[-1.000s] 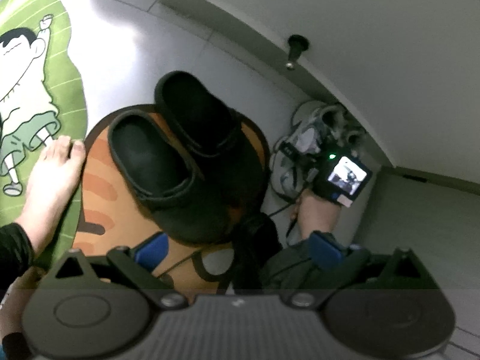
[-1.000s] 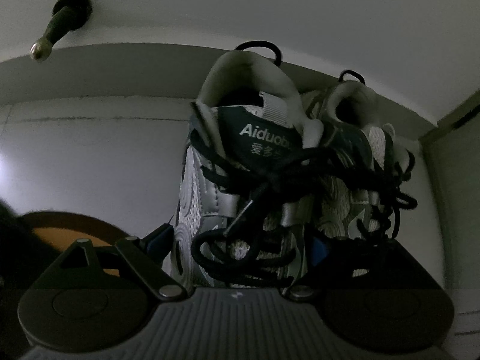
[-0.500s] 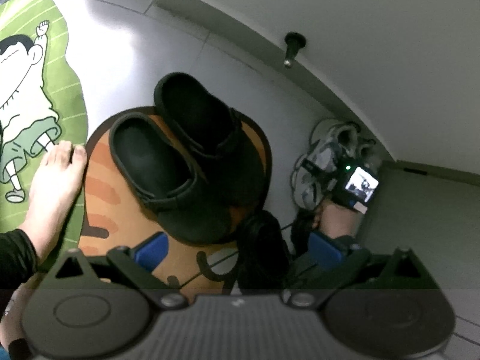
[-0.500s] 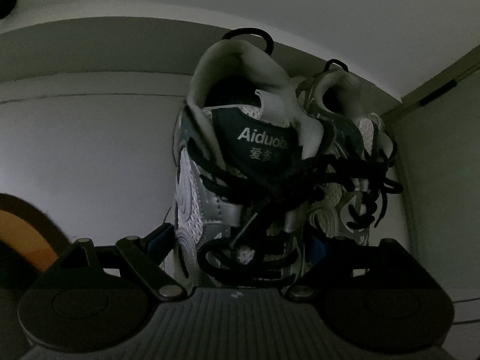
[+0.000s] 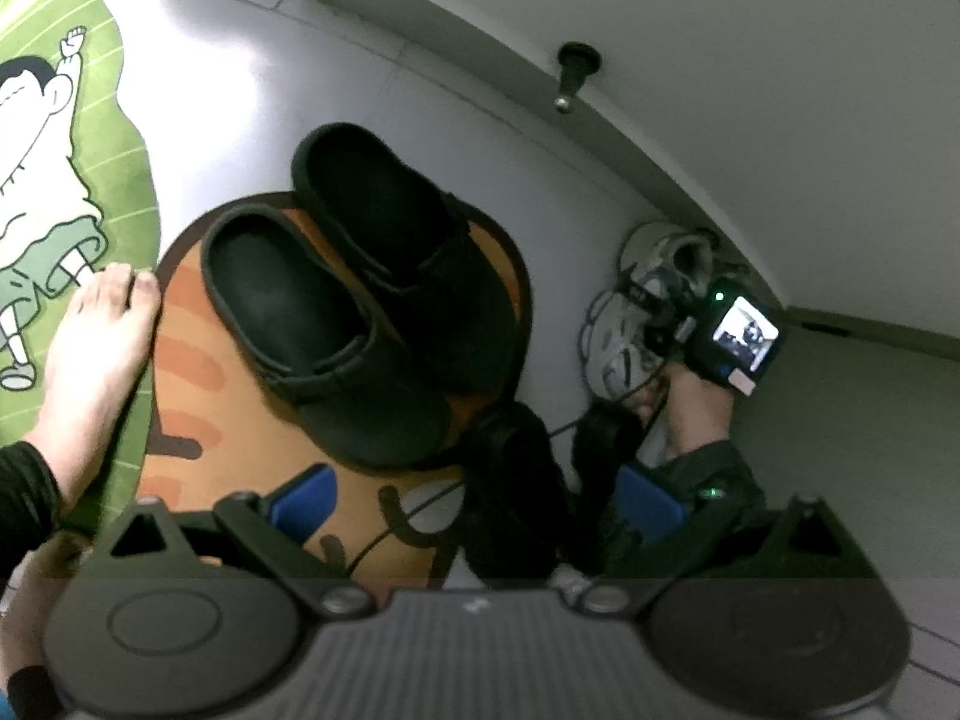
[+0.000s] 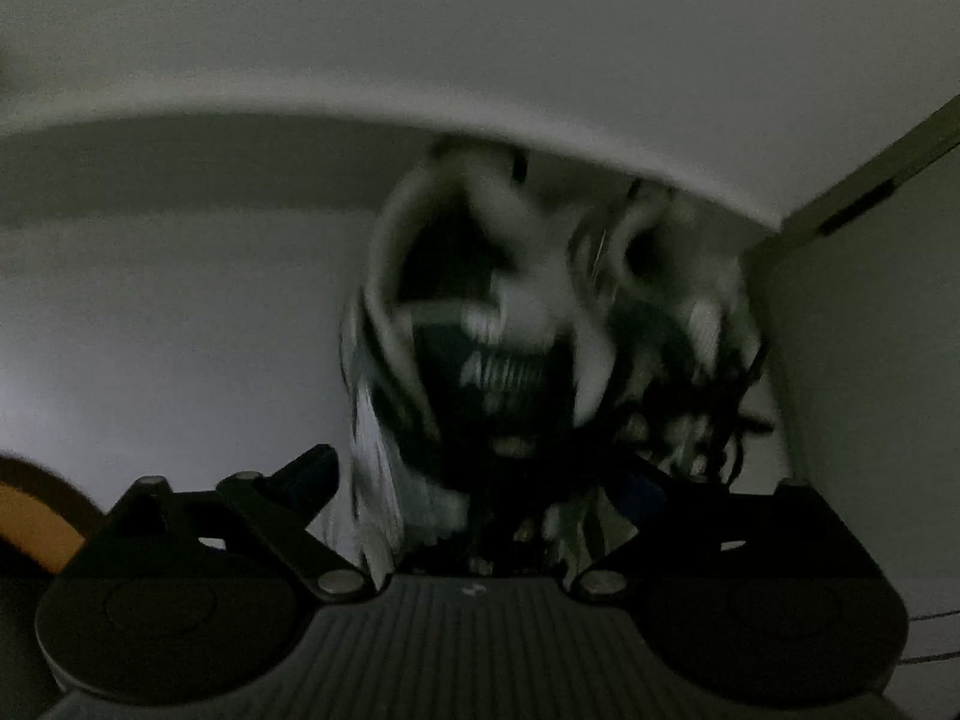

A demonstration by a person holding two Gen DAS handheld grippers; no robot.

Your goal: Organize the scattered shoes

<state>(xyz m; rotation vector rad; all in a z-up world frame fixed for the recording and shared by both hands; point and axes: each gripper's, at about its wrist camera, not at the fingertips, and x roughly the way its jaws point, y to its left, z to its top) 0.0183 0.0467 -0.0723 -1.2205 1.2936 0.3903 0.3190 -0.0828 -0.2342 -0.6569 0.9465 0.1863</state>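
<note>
White lettering on the dark tongue of the nearer sneaker [image 6: 480,372] is smeared by motion blur and cannot be read in your right wrist view. The pair of white sneakers [image 5: 654,306] sits on the pale floor [image 5: 270,96] against the baseboard, in the corner beside a door. Your right gripper [image 6: 480,480] has its jaws opening around the nearer sneaker's toe end; whether the pads still touch it cannot be told. Your left gripper [image 5: 474,501] hangs wide open with nothing between its blue pads, above an orange striped mat [image 5: 192,372]. Two black clogs [image 5: 360,300] lie side by side across that mat. A bare foot [image 5: 96,348] rests on a green cartoon rug [image 5: 60,168] at the mat's edge. A doorstop [image 5: 573,72] juts from the wall.
</note>
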